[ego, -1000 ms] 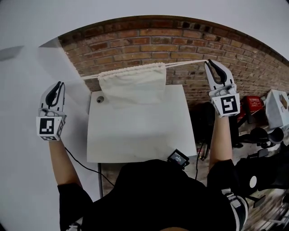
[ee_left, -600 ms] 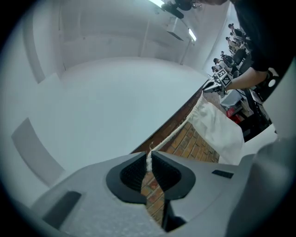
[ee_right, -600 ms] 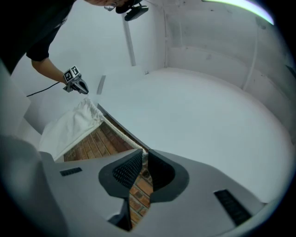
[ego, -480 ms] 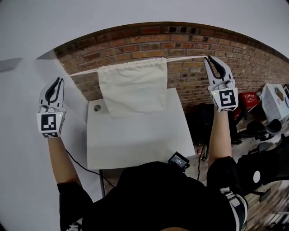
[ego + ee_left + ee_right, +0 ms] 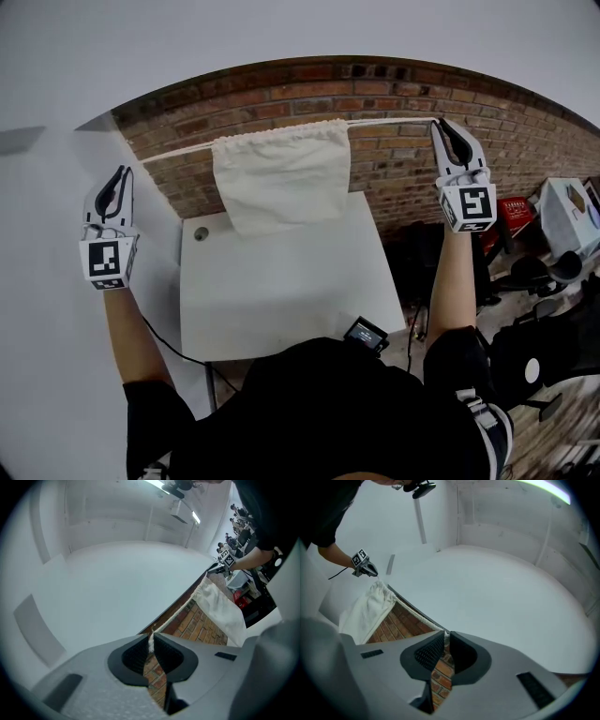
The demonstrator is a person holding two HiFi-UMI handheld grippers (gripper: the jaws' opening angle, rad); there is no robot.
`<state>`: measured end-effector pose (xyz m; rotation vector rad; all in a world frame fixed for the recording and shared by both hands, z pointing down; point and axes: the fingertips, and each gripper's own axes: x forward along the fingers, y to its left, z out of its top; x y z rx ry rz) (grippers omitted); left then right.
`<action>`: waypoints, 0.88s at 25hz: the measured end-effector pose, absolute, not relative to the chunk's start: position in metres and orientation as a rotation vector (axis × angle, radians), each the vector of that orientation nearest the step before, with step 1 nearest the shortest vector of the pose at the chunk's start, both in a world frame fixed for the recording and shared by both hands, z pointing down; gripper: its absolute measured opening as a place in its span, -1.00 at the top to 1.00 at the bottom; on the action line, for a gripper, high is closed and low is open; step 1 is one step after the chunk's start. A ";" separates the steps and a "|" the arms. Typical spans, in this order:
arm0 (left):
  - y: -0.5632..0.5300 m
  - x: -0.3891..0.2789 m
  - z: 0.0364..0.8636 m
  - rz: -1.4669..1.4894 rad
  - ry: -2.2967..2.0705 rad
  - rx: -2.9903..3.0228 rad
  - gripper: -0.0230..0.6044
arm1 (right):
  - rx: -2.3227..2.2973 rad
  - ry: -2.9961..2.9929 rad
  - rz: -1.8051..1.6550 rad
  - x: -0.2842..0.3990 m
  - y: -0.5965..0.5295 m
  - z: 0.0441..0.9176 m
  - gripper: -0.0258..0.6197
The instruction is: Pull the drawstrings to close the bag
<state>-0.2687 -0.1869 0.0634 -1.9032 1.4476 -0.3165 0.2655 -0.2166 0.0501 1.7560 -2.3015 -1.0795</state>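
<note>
At the bottom of the head view, nearest the camera: the person's dark-clad torso point(image 5: 328, 412); one bare forearm rises at either side.

Next out: a small black device point(image 5: 366, 333) at the near edge of a white table point(image 5: 281, 291); a thin black cable point(image 5: 169, 345) trailing off to the table's left; a round fitting point(image 5: 201, 233) near the table's far left corner.

Left gripper point(image 5: 120, 176): held up to the left of the table, apart from it; marker cube facing the camera; jaws drawn narrow, the ribbed pads point(image 5: 136, 656) pinching the end of the left drawstring point(image 5: 178, 152).

Right gripper point(image 5: 444, 129): held up beyond the table's far right corner; marker cube facing the camera; jaws likewise narrow, the pads point(image 5: 429, 653) nipping the end of the right drawstring point(image 5: 394, 121).

Bag point(image 5: 281, 183): cream cloth; hanging in the air between the two grippers, over the table's far edge; mouth uppermost and gathered into a ruffle; both cords run out taut and nearly level from its top corners; the lower hem overlaps the table's far edge in view, contact not determinable.

Farthest: a brick wall point(image 5: 394, 89) behind the bag; a red container point(image 5: 514, 211) low at the right.
</note>
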 end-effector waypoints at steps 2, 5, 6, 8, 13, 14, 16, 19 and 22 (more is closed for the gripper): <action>-0.191 -0.274 0.062 -0.311 1.457 -1.892 0.78 | 1.758 -2.291 -1.084 0.265 -0.223 0.050 0.79; -0.195 -0.281 0.060 -0.301 1.472 -1.876 0.78 | 1.762 -2.277 -1.088 0.267 -0.230 0.050 0.79; -0.197 -0.282 0.060 -0.303 1.472 -1.872 0.78 | 1.763 -2.274 -1.087 0.267 -0.232 0.050 0.79; -0.201 -0.283 0.059 -0.309 1.472 -1.862 0.78 | 1.765 -2.269 -1.084 0.269 -0.237 0.049 0.79; -0.209 -0.287 0.058 -0.298 1.480 -1.855 0.78 | 1.753 -2.264 -1.092 0.270 -0.248 0.047 0.79; -0.210 -0.289 0.059 -0.297 1.483 -1.854 0.78 | 1.749 -2.265 -1.094 0.269 -0.249 0.046 0.79; -0.211 -0.293 0.058 -0.287 1.493 -1.852 0.78 | 1.753 -2.273 -1.094 0.270 -0.252 0.043 0.79; -0.213 -0.300 0.057 -0.279 1.505 -1.851 0.78 | 1.766 -2.283 -1.083 0.273 -0.256 0.041 0.79; -0.215 -0.303 0.056 -0.275 1.508 -1.855 0.78 | 1.775 -2.279 -1.080 0.275 -0.258 0.040 0.79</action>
